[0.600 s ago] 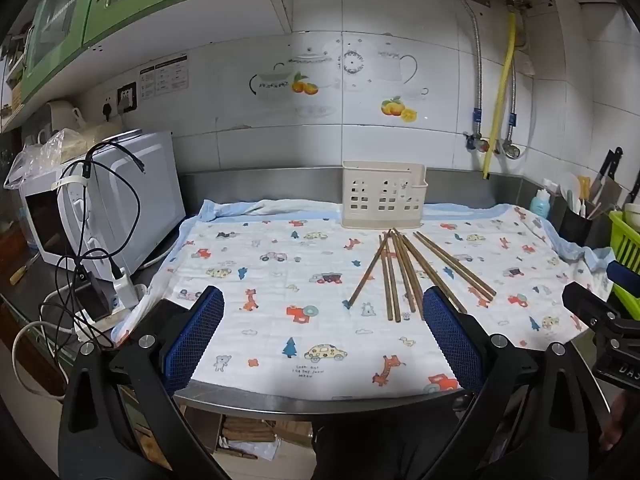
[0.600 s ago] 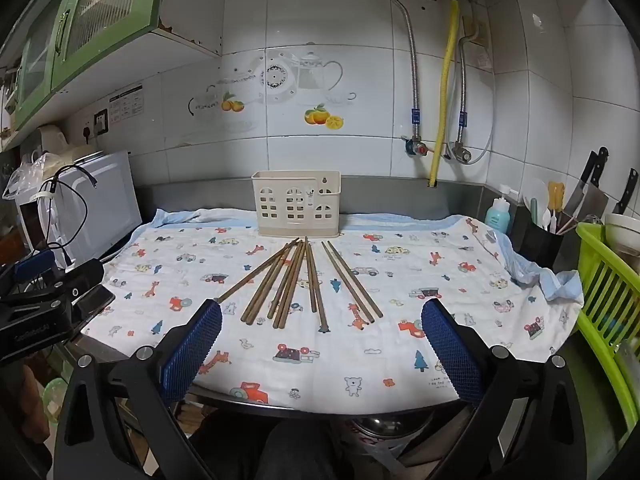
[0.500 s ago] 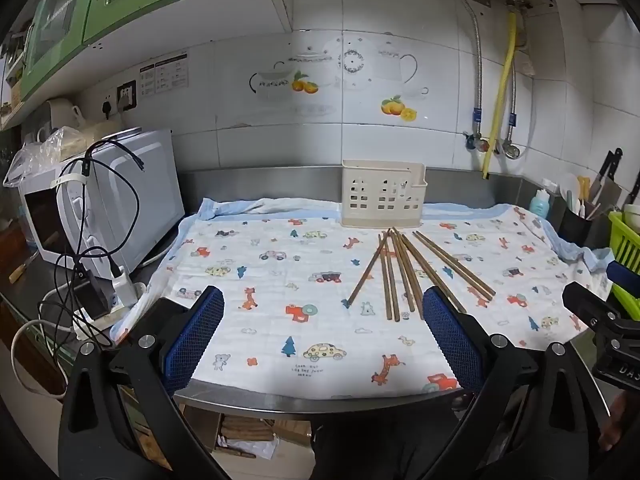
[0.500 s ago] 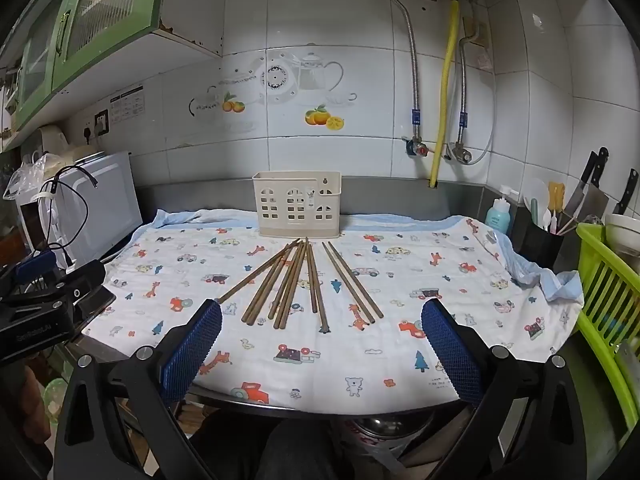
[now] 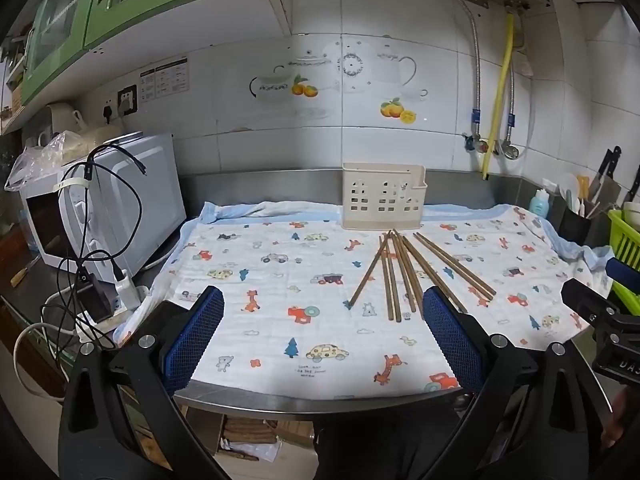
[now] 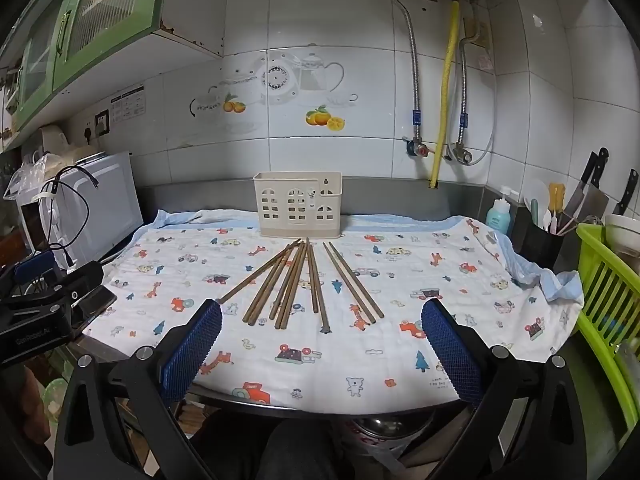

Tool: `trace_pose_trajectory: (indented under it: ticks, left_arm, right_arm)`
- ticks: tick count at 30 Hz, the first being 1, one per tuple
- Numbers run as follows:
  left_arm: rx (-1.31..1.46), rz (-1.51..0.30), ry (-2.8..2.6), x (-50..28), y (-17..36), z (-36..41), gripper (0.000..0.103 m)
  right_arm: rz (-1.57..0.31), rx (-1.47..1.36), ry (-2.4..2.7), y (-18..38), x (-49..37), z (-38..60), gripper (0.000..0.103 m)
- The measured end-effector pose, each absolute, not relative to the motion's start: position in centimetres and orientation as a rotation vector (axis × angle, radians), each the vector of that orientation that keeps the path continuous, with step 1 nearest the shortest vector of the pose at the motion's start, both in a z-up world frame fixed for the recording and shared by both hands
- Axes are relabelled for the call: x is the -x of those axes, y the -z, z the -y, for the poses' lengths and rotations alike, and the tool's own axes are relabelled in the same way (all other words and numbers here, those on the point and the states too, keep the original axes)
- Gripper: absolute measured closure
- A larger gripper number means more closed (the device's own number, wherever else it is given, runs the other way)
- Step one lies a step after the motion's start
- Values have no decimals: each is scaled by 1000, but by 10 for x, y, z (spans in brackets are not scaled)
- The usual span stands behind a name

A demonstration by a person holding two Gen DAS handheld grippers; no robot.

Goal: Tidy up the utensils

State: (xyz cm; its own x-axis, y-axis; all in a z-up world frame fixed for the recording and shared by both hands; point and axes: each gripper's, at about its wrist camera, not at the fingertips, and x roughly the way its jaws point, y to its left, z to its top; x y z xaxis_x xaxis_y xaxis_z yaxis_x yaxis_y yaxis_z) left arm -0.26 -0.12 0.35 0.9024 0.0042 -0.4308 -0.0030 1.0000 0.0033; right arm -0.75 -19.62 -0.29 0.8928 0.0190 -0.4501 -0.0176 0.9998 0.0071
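Several brown wooden chopsticks (image 5: 404, 272) (image 6: 304, 280) lie fanned out on a cartoon-print cloth (image 5: 280, 280) (image 6: 420, 280), their far ends meeting in front of a cream slotted utensil holder (image 5: 383, 196) (image 6: 298, 205) that stands upright at the back. My left gripper (image 5: 324, 336) hangs open at the counter's near edge, left of the chopsticks, nothing between its blue pads. Over the front edge my right gripper (image 6: 320, 340) is held just short of the chopsticks' near tips, open and empty as well.
A white microwave (image 5: 108, 208) with black cables stands at the left. On the right are a green dish rack (image 6: 608, 300), a black pot of utensils (image 6: 544, 240), knives on the wall and a blue bottle (image 6: 498, 216). Pipes run down the tiled wall.
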Motion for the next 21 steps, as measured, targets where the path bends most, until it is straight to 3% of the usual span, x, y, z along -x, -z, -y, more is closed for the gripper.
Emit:
trace_pose_trajectory:
  ticks: [21]
  left_arm:
    - [0, -450, -1, 2, 0, -2, 5]
  right_arm:
    - [-468, -4, -21, 2, 8, 196, 6]
